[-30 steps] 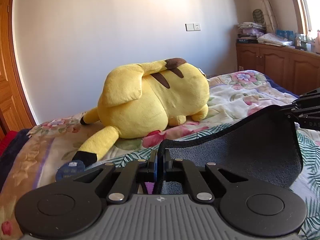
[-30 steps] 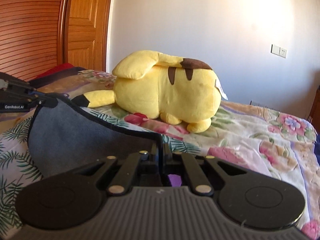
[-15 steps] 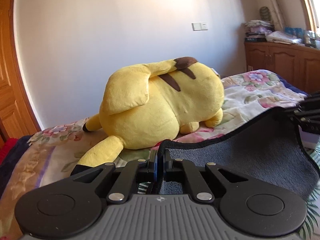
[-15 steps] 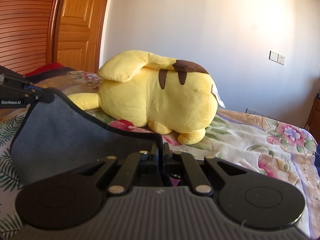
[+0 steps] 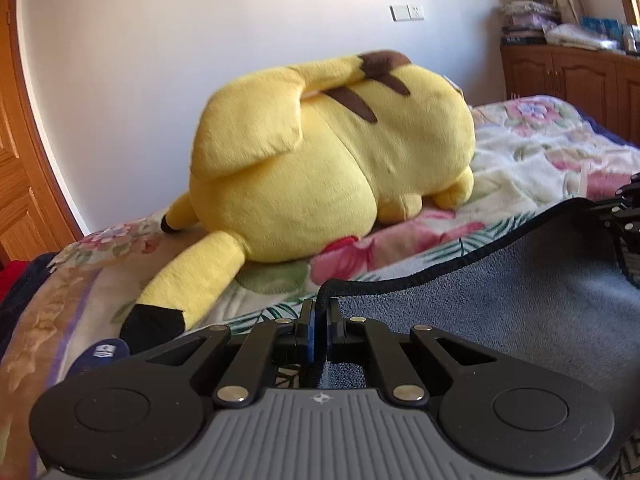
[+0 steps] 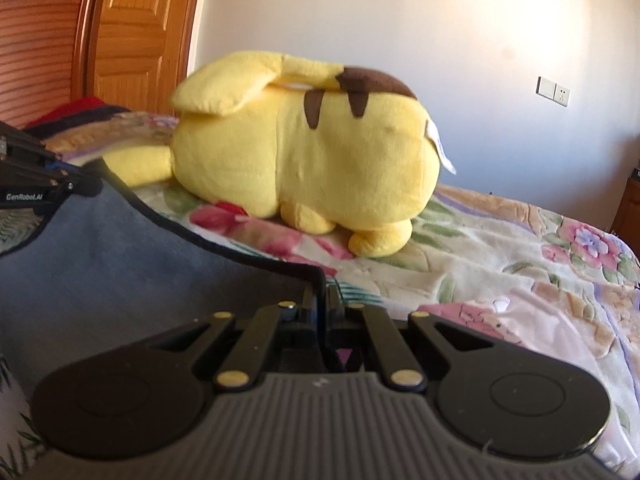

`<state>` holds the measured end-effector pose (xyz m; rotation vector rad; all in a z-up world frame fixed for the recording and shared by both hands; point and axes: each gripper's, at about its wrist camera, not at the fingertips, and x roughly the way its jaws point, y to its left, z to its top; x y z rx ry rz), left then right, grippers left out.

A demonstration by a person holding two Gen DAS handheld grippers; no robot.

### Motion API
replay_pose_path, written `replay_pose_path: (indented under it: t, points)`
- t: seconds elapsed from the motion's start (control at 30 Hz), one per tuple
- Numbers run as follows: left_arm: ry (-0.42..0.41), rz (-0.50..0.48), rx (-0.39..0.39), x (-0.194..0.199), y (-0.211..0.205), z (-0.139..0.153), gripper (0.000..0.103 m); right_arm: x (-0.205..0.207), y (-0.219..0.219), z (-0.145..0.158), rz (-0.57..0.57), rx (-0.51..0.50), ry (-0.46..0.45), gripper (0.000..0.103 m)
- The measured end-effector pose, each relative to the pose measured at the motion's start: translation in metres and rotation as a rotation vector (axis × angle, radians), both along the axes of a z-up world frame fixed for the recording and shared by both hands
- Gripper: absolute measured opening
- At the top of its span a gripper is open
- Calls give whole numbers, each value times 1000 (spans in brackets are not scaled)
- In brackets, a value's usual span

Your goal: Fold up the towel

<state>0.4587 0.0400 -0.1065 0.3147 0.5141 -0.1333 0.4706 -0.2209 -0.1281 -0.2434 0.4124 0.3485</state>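
Note:
A grey-blue towel with a black hem hangs stretched between my two grippers above the flowered bed. My left gripper is shut on one corner of it. My right gripper is shut on the other corner, and the towel spreads to the left of it. The right gripper shows at the right edge of the left wrist view. The left gripper shows at the left edge of the right wrist view.
A big yellow plush toy lies on the bedspread just beyond the towel; it also shows in the right wrist view. A wooden door stands at the left, a wooden cabinet at the right.
Both grippers have carried the towel's held edge forward toward the plush toy, which now looks larger and closer. Both stay shut on the corners.

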Motion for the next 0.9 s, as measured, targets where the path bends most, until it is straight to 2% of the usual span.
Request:
replay_pose_path:
  t: [0.23, 0.27, 0.3, 0.37, 0.4, 0.43, 0.53, 0.6, 0.9]
  points:
    - [28, 18, 19, 8, -4, -12, 0, 6, -1, -16, -22, 4, 44, 4]
    - [31, 16, 19, 8, -4, -12, 8, 7, -2, -17, -28, 6, 46, 5]
    - [30, 17, 17, 7, -3, -12, 22, 7, -2, -17, -35, 10, 45, 15]
    - [21, 28, 13, 4, -2, -11, 35, 6, -4, -16, -40, 20, 49, 36]
    - [20, 34, -1, 2, -1, -10, 37, 5, -5, -15, -42, 23, 47, 54]
    - [26, 34, -10, 1, 0, -9, 37, 4, -6, -14, -45, 26, 43, 57]
    - [36, 36, -19, -8, -1, -4, 42, -2, -9, -10, -42, 37, 52, 57]
    - [29, 34, -31, -19, -1, 3, 51, -8, -11, -6, -41, 51, 66, 57]
    - [25, 21, -61, -66, -2, 40, 65, -53, -17, 29, -40, 109, 99, 57]
